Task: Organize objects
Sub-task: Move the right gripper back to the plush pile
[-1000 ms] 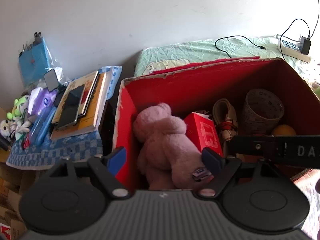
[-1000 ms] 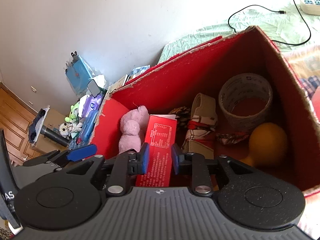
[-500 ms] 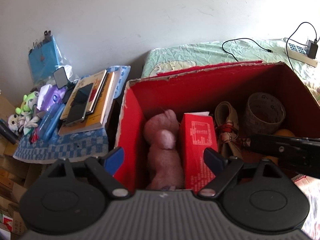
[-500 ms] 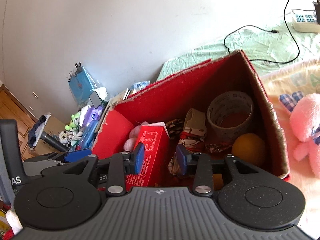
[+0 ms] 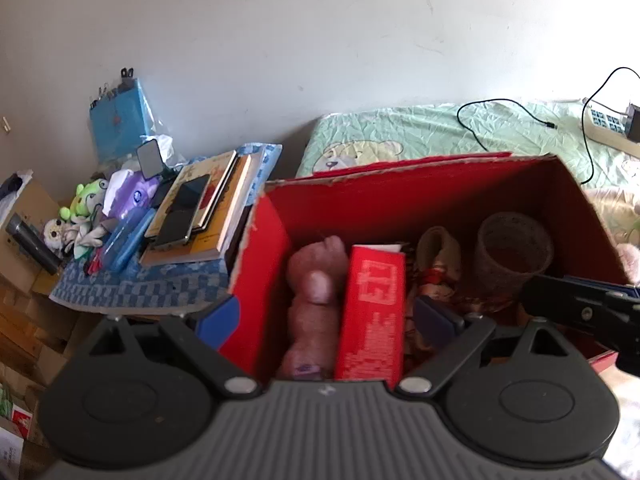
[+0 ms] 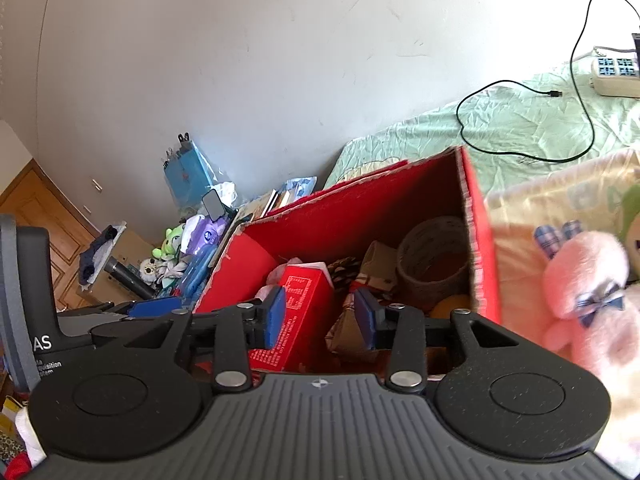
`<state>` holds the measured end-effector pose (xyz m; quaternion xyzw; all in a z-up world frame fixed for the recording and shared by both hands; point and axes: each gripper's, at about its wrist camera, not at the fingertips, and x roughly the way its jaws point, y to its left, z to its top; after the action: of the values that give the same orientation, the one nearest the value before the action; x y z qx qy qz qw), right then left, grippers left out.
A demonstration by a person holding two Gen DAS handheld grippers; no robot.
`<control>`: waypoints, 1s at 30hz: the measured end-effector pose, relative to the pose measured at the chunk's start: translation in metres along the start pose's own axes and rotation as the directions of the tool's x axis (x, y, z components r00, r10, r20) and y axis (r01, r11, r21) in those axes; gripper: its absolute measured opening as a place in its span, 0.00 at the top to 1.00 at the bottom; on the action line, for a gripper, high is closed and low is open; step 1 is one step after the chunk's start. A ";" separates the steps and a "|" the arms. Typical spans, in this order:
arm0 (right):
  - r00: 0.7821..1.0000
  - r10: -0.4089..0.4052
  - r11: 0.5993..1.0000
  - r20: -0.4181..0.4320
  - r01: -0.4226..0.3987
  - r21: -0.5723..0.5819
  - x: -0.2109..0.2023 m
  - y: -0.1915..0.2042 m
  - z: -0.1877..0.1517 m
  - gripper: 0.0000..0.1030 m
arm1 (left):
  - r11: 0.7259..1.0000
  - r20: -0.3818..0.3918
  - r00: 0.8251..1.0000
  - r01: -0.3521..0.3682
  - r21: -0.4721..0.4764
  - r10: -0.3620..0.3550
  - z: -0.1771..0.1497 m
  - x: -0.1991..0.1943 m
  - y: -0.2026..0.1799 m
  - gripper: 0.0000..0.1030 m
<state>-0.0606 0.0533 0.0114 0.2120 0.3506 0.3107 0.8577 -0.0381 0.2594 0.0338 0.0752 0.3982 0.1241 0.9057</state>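
Observation:
A red cardboard box (image 5: 260, 264) (image 6: 478, 240) stands on the bed. In it lie a pink plush bear (image 5: 316, 280), a red carton (image 5: 374, 304) (image 6: 300, 304), a tape roll (image 5: 514, 248) (image 6: 434, 256), a folded cloth item (image 5: 438, 256) and an orange ball (image 6: 450, 306). My left gripper (image 5: 328, 314) is open and empty above the box's near edge. My right gripper (image 6: 320, 316) is open and empty above the box. A second pink plush toy (image 6: 592, 300) lies on the bed right of the box.
Left of the box, a stand with a blue checked cloth (image 5: 132, 288) holds books, a phone (image 5: 182, 210), small toys and a blue bag (image 5: 120, 124). A power strip (image 6: 614, 74) and black cable (image 5: 504, 120) lie on the green sheet. The wall is behind.
Both grippers have pulled back and up from the box. The right gripper has opened wider and swung right, which brings the second pink plush toy into view. The bear has settled in the box.

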 end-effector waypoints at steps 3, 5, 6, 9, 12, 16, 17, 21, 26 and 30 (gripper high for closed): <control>1.000 0.002 1.000 0.004 -0.003 0.007 -0.012 -0.011 0.002 0.60 | 1.000 0.008 1.000 -0.005 -0.004 0.005 0.000 -0.009 -0.013 0.09; 1.000 0.003 1.000 0.007 -0.003 0.012 -0.020 -0.018 0.004 0.60 | 1.000 0.011 1.000 -0.008 -0.004 0.008 -0.001 -0.014 -0.024 0.09; 1.000 0.003 1.000 0.009 -0.003 0.014 -0.024 -0.022 0.005 0.60 | 1.000 0.012 1.000 -0.008 -0.003 0.008 -0.001 -0.016 -0.029 0.08; 1.000 0.002 1.000 0.012 -0.002 0.017 -0.035 -0.033 0.007 0.59 | 1.000 0.011 1.000 -0.009 -0.002 0.009 0.000 -0.022 -0.044 0.08; 1.000 0.002 1.000 0.012 -0.002 0.015 -0.044 -0.041 0.010 0.59 | 1.000 0.012 1.000 -0.009 -0.003 0.009 0.000 -0.028 -0.058 0.08; 1.000 0.009 1.000 0.003 -0.009 0.018 -0.054 -0.053 0.012 0.49 | 1.000 0.017 1.000 -0.009 -0.007 0.009 0.001 -0.035 -0.076 0.06; 1.000 0.009 1.000 0.002 -0.009 0.021 -0.056 -0.056 0.012 0.48 | 1.000 0.016 1.000 -0.009 -0.007 0.009 0.001 -0.036 -0.080 0.05; 1.000 0.019 1.000 -0.017 -0.019 0.021 -0.061 -0.065 0.013 0.47 | 1.000 0.006 1.000 -0.008 -0.009 0.008 -0.001 -0.039 -0.095 0.05; 0.999 0.021 0.999 -0.029 -0.020 0.038 -0.068 -0.079 0.011 0.47 | 1.000 -0.017 1.000 -0.003 -0.013 0.003 -0.002 -0.040 -0.109 0.05; 0.999 0.018 0.998 -0.040 -0.016 0.052 -0.072 -0.090 0.010 0.47 | 1.000 -0.023 1.000 -0.002 -0.015 0.002 -0.003 -0.043 -0.120 0.05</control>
<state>-0.0592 -0.0615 -0.0004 0.2310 0.3740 0.3129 0.8419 -0.0490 0.1324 0.0340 0.0672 0.4075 0.1288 0.9016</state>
